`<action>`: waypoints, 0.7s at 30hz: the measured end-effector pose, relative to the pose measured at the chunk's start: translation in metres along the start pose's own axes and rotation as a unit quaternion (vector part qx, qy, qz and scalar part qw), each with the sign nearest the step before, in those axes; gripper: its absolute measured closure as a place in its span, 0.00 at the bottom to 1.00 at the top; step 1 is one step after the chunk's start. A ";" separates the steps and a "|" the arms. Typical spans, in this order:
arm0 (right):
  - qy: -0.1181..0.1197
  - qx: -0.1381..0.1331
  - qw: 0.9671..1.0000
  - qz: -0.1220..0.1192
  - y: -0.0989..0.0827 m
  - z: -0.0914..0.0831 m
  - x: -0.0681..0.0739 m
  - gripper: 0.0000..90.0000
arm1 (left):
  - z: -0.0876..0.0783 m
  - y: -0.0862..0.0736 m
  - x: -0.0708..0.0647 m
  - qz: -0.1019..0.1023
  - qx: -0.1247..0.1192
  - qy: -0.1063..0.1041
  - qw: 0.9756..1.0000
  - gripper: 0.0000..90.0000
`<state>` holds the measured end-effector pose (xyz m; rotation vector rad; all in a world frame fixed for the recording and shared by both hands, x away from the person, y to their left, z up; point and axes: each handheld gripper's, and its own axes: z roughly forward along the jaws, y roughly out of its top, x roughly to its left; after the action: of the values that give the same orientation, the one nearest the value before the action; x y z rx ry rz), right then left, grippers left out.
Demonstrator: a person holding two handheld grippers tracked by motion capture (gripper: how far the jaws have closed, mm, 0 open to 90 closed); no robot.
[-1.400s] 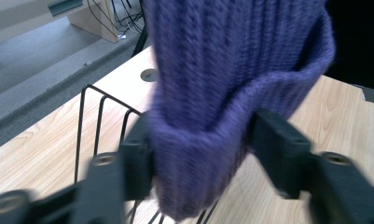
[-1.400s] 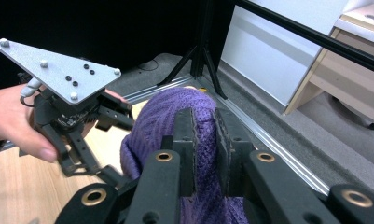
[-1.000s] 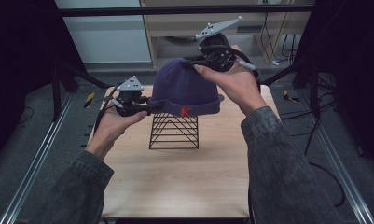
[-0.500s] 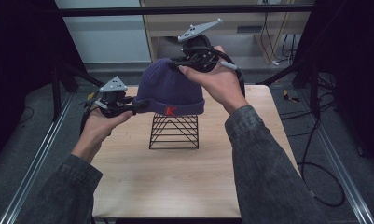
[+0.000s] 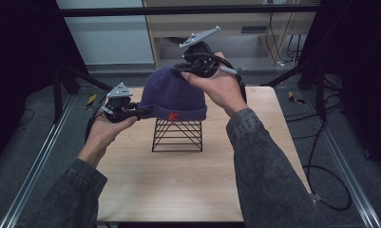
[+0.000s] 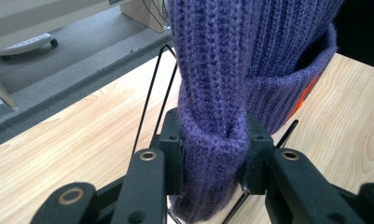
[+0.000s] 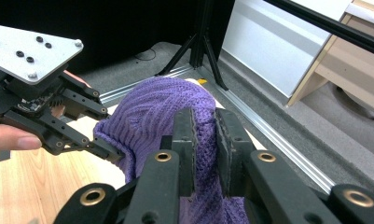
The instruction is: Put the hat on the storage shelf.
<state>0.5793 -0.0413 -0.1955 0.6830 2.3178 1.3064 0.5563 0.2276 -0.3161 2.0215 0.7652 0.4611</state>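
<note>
A purple knit beanie (image 5: 174,97) with an orange letter on its cuff is held above a black wire rack (image 5: 177,135) on the wooden table (image 5: 254,152). My left gripper (image 5: 143,110) is shut on the cuff at the beanie's left side; in the left gripper view the folded knit (image 6: 212,140) is bunched between the jaws of that gripper (image 6: 212,156). My right gripper (image 5: 185,71) is shut on the crown from the far side. In the right gripper view its own jaws (image 7: 204,140) pinch the purple knit (image 7: 147,116), and the left gripper (image 7: 105,133) shows beyond.
Aluminium rails (image 5: 31,171) run along the floor on both sides of the table. Black stand legs (image 5: 69,76) rise at the left, and cables (image 5: 321,180) lie on the floor at the right. A light cabinet (image 5: 107,38) stands behind.
Both grippers carried the beanie to the left across the top of the wire rack, then it settled slightly lower. Both grips stayed the same.
</note>
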 end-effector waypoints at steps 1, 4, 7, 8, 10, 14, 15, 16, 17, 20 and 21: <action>0.000 0.001 1.000 -0.001 -0.001 0.001 0.000 0.88 | 0.001 -0.001 0.000 0.000 0.002 0.000 1.000 0.75; 0.001 0.007 1.000 0.001 -0.005 0.004 0.000 0.88 | 0.004 -0.004 0.000 0.000 0.006 0.003 1.000 0.75; 0.003 0.013 1.000 0.002 -0.010 0.007 0.000 0.88 | 0.007 -0.009 0.001 -0.001 0.010 0.003 1.000 0.75; 0.003 0.015 1.000 0.002 -0.011 0.008 0.000 0.88 | 0.008 -0.010 0.001 -0.003 0.011 0.002 1.000 0.75; 0.006 0.018 1.000 0.003 -0.015 0.010 0.000 0.88 | 0.010 -0.013 0.001 -0.005 0.012 0.001 1.000 0.75; 0.008 0.026 1.000 0.005 -0.020 0.013 0.000 0.88 | 0.013 -0.017 0.000 -0.003 0.018 0.001 1.000 0.75; 0.007 0.028 1.000 0.003 -0.022 0.014 0.000 0.88 | 0.014 -0.018 0.000 -0.003 0.020 0.000 1.000 0.75; 0.009 0.029 1.000 0.005 -0.024 0.014 0.000 0.88 | 0.015 -0.020 0.000 -0.003 0.021 0.000 1.000 0.75; 0.009 0.030 1.000 0.005 -0.026 0.015 0.000 0.88 | 0.016 -0.021 0.000 -0.004 0.022 0.000 1.000 0.75; 0.011 0.034 0.999 0.007 -0.030 0.015 0.001 0.88 | 0.018 -0.023 -0.001 -0.003 0.024 -0.001 1.000 0.75; 0.010 0.034 0.999 0.007 -0.031 0.015 0.000 0.88 | 0.018 -0.023 -0.001 -0.002 0.025 -0.001 1.000 0.75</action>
<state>0.5806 -0.0444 -0.2299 0.7119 2.3875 1.2518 0.5580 0.2250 -0.3454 2.0666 0.7862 0.4411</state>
